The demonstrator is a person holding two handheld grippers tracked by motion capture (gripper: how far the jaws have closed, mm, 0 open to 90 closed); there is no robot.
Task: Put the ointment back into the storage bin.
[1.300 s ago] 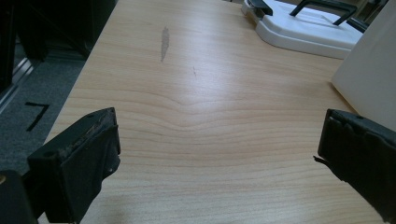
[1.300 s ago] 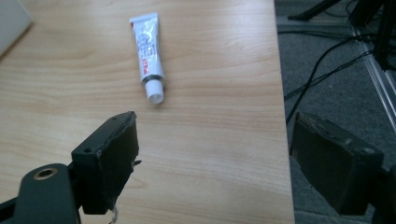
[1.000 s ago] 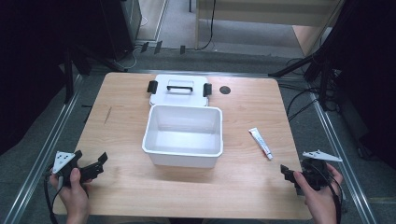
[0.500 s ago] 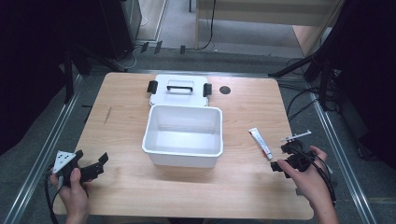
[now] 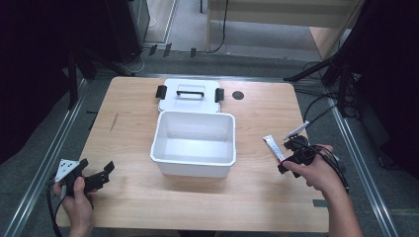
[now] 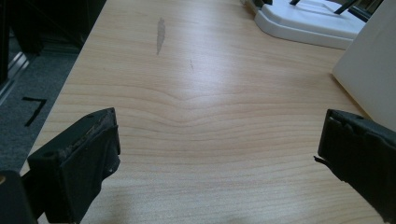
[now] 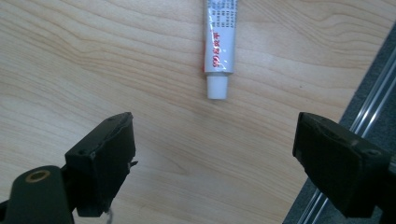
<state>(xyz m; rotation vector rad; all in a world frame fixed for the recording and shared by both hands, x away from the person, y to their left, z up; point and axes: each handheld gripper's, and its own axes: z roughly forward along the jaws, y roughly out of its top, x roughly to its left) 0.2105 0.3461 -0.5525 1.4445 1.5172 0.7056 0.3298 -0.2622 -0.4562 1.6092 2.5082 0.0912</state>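
A small white tube with red print lies flat on the wooden table, right of the box. In the right gripper view the tube points its cap toward me, just beyond the jaws. My right gripper hovers right beside the tube's near end, open, with bare wood between its fingers. An open white box stands mid-table with nothing inside it. My left gripper rests open near the front left corner, and in its own view the left gripper has nothing between the pads.
The box's white lid with black clips lies flat behind the box. A round dark hole sits to the lid's right. The table's right edge and a metal rail run close beside the tube. Cables trail past that edge.
My right hand has come in from the front right corner, leftward and farther onto the table, up to the tube. The left hand has stayed put.
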